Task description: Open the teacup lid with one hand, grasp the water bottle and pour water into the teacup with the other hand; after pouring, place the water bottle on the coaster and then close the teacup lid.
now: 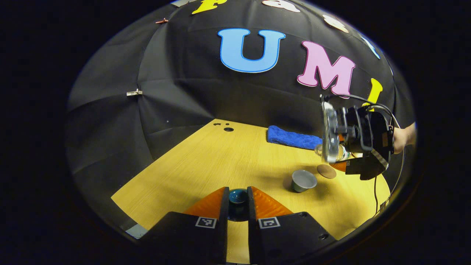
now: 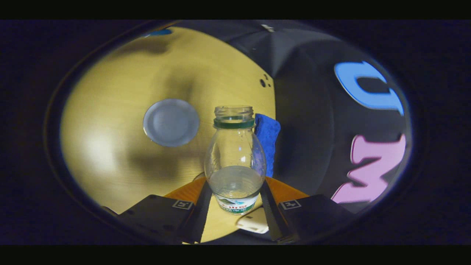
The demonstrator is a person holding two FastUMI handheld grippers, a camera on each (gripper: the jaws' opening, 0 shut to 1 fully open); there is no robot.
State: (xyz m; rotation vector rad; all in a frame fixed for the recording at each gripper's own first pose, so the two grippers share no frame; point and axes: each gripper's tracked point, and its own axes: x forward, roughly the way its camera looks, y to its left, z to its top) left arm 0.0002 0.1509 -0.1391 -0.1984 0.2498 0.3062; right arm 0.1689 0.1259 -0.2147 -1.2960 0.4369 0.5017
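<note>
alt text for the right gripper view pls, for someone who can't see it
The right gripper holds an uncapped, partly filled water bottle between its two orange fingers, above a yellow wooden table. The open grey teacup sits below, left of the bottle's mouth, and a blue cloth lies behind the bottle.

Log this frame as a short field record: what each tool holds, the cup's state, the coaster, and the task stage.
left tool: shut on the teacup lid, a dark teal lid held off the cup
right tool: shut on the water bottle, uncapped, part full, held above the table
teacup: grey, open, standing on the table
coaster: round, brown, bare, just beyond the teacup
blue cloth: folded at the table's far edge
stage: lid off, bottle lifted; no water seen leaving the bottle
</note>
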